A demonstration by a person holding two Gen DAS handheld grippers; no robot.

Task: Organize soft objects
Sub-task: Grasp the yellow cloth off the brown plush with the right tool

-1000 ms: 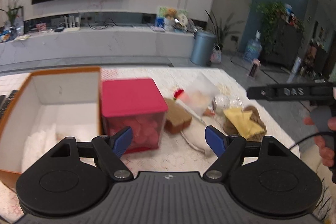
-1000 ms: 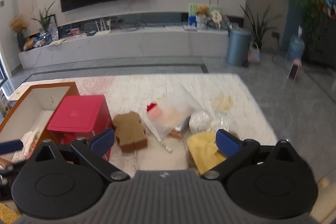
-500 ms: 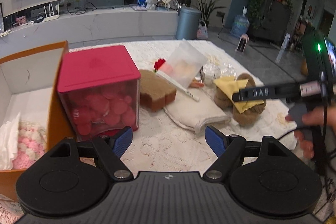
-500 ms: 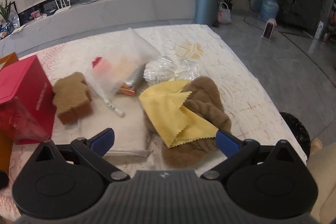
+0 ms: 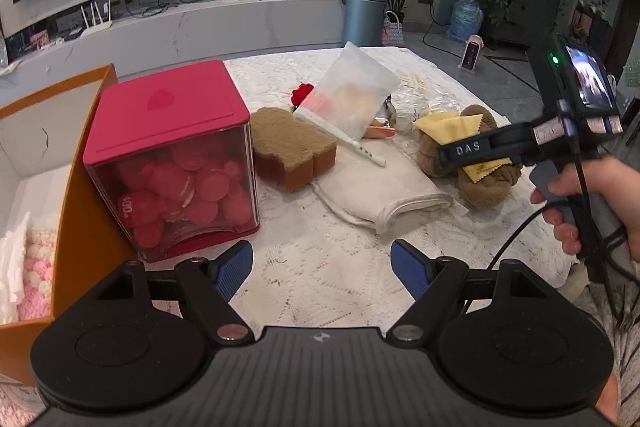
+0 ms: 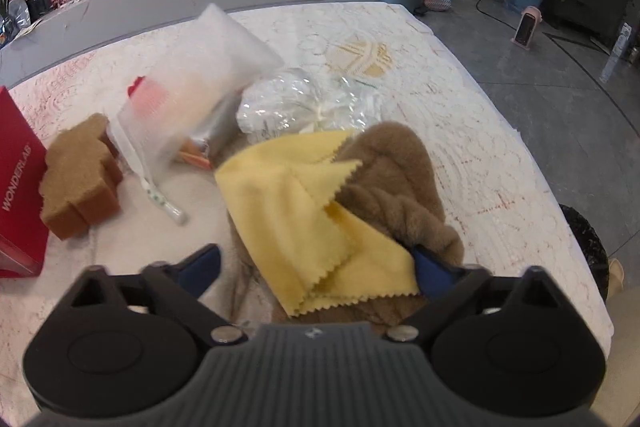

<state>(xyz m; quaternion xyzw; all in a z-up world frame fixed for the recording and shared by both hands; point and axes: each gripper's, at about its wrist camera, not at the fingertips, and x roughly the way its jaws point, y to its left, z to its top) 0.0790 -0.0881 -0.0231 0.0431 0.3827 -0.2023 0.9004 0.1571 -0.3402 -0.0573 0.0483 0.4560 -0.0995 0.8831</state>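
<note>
A yellow cloth [image 6: 312, 219] lies folded on a brown plush toy [image 6: 400, 187] at the table's right side. My right gripper [image 6: 316, 267] points down over them with the cloth and plush between its closing jaws. The left pad stands off the cloth, so nothing is gripped. In the left wrist view its black finger [image 5: 472, 149] crosses the yellow cloth [image 5: 452, 125], with a person's hand [image 5: 592, 195] on the handle. My left gripper [image 5: 322, 267] is open over bare lace tablecloth, in front of a brown sponge [image 5: 292, 147] and a white folded cloth [image 5: 380, 187].
A red-lidded clear box [image 5: 172, 155] of pink puffs stands left of the sponge. An orange box [image 5: 86, 227] at far left holds white and pink soft items [image 5: 36, 267]. A frosted bag [image 6: 200, 79] and crinkled clear wrap [image 6: 304, 103] lie behind. The table edge [image 6: 540, 187] runs along the right.
My right gripper has come down and forward over the yellow cloth and plush, and its jaws have narrowed. The left gripper sank toward the table early on, then held still.
</note>
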